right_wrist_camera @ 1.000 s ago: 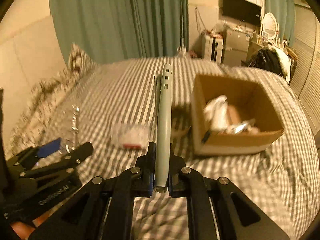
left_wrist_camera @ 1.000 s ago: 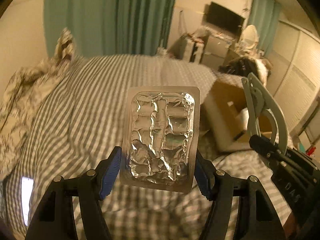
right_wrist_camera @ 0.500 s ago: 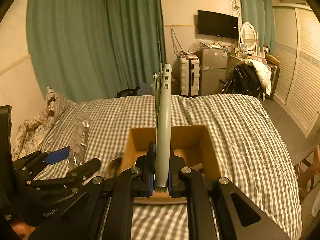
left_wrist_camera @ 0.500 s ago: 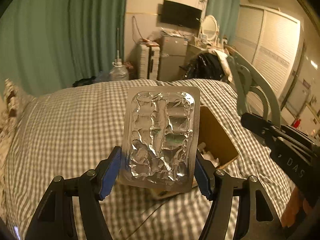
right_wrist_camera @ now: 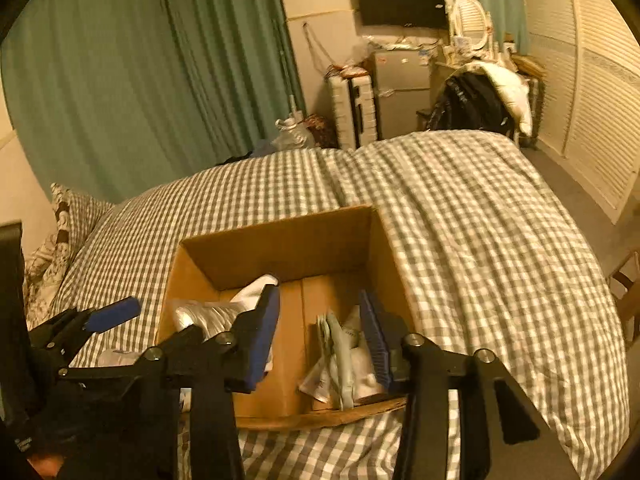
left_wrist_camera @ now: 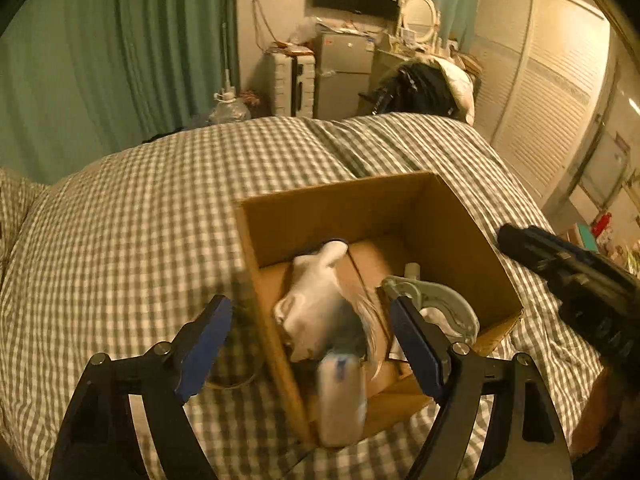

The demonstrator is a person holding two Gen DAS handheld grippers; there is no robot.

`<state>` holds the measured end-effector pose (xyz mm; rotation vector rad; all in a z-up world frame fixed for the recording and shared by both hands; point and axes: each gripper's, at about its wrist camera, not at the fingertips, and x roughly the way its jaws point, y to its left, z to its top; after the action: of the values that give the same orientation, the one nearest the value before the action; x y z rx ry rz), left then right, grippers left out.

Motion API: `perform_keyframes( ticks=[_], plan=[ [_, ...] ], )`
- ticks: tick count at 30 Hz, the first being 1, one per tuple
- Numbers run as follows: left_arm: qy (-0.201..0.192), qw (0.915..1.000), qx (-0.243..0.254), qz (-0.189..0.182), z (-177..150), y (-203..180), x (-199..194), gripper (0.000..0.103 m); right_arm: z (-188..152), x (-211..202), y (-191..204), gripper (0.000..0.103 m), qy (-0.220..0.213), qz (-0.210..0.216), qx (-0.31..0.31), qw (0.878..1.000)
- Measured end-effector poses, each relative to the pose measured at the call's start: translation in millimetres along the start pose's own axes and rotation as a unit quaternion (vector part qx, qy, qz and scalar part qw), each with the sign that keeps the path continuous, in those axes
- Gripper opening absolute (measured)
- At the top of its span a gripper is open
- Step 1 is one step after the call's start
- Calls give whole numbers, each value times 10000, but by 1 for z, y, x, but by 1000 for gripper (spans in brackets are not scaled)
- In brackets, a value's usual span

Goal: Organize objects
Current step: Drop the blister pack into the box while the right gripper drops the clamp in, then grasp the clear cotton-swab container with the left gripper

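Observation:
An open cardboard box [left_wrist_camera: 340,194] [right_wrist_camera: 280,226] sits on the checked bed. My left gripper [left_wrist_camera: 308,308] hangs over its near left corner, jaws opening, nothing between the pads. Below it a silver blister pack [left_wrist_camera: 340,396] [right_wrist_camera: 200,316] is a blur inside the box. My right gripper [right_wrist_camera: 320,300] is above the box's right half, jaws opening and empty. The grey clamp [right_wrist_camera: 340,360] [left_wrist_camera: 436,304] lies loose in the box under it. A white soft item [left_wrist_camera: 316,312] also rests inside. The left gripper's fingers [right_wrist_camera: 116,312] show beside the box.
The grey-and-white checked duvet [left_wrist_camera: 140,240] spreads around the box. A patterned pillow [right_wrist_camera: 52,256] lies at the left. Green curtains [right_wrist_camera: 140,80], a suitcase [right_wrist_camera: 352,108], a small fridge and a chair piled with clothes [right_wrist_camera: 480,96] stand beyond the bed.
Both grippers swung over the box and opened. The blister pack left the left jaws and the grey clamp left the right jaws; both are now in the box.

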<state>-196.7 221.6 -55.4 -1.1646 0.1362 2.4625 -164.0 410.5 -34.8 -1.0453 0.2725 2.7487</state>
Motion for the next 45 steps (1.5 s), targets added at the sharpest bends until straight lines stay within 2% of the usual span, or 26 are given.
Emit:
perform_keyframes(
  ticks=[5,10,14,16,20,24,30,37,40,43,45],
  plan=[
    [-279,9991,-199,244,2,29,-46,87,10,-42,20,46,-237,-41,-111,9996],
    [-918,9931,-379,627,-3,79,-122,103,20,-104,68,60,-663,138,-421,9968],
    [-1158,9866,-424,1063,-20,114,-162,103,18,-143,107,64,-880,321,-681,9933],
    [-1217,9836,-536,1220,-35,136,-178,103,12,-157,129,70,-942,450,-806,9913],
    [-1249,9783,-791,1455,-63,169,-196,103,-5,-166,166,74,-919,665,-1064,9878],
    [-1203,9737,-1064,1616,-87,193,-191,103,-31,-147,195,75,-677,756,-1268,9867],
    [-999,9697,-1334,1786,-120,205,-155,103,-87,-88,213,77,-342,442,-1523,9868],
    [-467,9736,-1342,1787,-149,199,-90,103,-133,-4,194,77,825,470,-988,9906],
    [-99,9752,-1347,1753,-161,194,-59,103,-139,17,190,77,1073,413,-930,9890],
    [210,9751,-1375,1725,-163,185,-38,103,-137,21,181,77,1074,559,-636,9906],
    [343,9785,-1227,1623,-159,174,-27,103,-135,22,176,77,1033,565,-466,9919]
  ],
)
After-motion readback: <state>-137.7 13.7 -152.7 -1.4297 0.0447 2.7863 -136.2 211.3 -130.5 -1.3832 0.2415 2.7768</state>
